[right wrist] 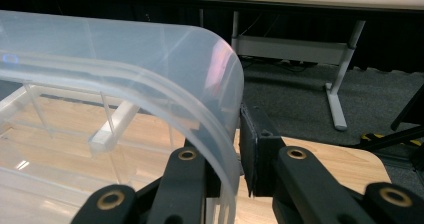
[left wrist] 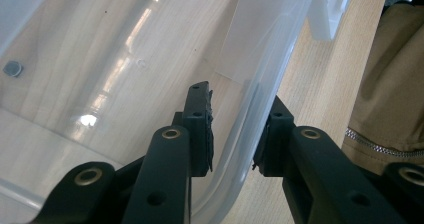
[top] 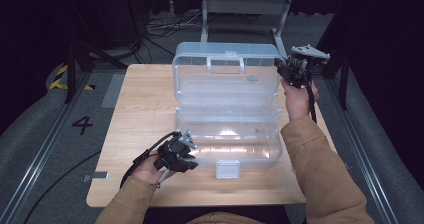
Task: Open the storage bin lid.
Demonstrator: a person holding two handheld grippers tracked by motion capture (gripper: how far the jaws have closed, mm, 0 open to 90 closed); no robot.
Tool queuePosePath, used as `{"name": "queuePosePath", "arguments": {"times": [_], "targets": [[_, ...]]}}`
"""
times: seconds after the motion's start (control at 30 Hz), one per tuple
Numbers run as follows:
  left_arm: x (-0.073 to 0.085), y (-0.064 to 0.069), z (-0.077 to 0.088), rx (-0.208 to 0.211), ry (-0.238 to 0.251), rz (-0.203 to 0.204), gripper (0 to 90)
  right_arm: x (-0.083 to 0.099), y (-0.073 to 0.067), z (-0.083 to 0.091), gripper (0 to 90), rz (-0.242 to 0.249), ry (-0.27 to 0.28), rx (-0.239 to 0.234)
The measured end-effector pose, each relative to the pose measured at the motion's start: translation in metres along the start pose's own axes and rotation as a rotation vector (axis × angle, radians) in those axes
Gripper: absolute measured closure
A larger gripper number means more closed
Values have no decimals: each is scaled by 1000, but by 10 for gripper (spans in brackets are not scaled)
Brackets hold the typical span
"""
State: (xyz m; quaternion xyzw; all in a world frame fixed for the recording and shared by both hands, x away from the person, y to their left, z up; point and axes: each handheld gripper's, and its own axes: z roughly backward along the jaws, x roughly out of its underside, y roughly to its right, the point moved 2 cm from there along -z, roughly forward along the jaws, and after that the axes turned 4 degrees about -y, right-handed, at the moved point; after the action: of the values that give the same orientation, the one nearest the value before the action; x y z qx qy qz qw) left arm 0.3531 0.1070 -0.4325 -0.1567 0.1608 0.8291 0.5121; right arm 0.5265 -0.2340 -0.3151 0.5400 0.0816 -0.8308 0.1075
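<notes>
Plastic, clear and hinged: the storage box (top: 227,109) lies open on the middle of the wooden table (top: 135,104), its lid (top: 225,64) standing up at twelve o'clock and its shallow base (top: 227,146) toward the person at six. A white latch (top: 228,168) sits on the base's near edge.

The left gripper (top: 187,154) is at about seven o'clock of the box, at the base's near left corner. In the left gripper view its jaws straddle the base's wall (left wrist: 260,99), one pad inside the tray and one outside; the jaws stand partly open, with a visible gap on the inner side, so I cannot say that they pinch it.

The right gripper (top: 285,66) is up at one o'clock, at the lid's upper right corner. In the right gripper view the rounded rim of the lid (right wrist: 220,104) runs between its two jaws, which sit narrow and close against the plastic on both sides, gripping it.

A tan sleeve (top: 320,169) reaches along the box's right side.
</notes>
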Motion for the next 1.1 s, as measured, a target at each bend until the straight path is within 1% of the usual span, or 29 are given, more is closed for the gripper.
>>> {"name": "queuePosePath", "arguments": {"times": [0.07, 0.2, 0.3, 0.43, 0.5, 0.83, 1.1], "targets": [[0, 0, 0, 1, 3, 0, 724, -1, 2, -4, 802, -4, -6, -4], [0, 0, 0, 4, 11, 0, 723, -1, 5, -13, 802, 12, 11, -11], [0, 0, 0, 7, 16, 2, 724, -1, 6, -17, 804, 10, 10, -12], [0, 0, 0, 6, 20, 5, 723, -5, 6, -25, 813, -2, -30, 5], [0, 0, 0, 5, 21, 8, 722, -6, 6, -29, 817, -5, -41, 12], [0, 1, 0, 4, 25, 8, 721, -3, 11, -44, 817, -20, -21, -4], [0, 0, 0, 7, 28, 2, 721, 0, 15, -56, 814, -8, -13, -17]]}}
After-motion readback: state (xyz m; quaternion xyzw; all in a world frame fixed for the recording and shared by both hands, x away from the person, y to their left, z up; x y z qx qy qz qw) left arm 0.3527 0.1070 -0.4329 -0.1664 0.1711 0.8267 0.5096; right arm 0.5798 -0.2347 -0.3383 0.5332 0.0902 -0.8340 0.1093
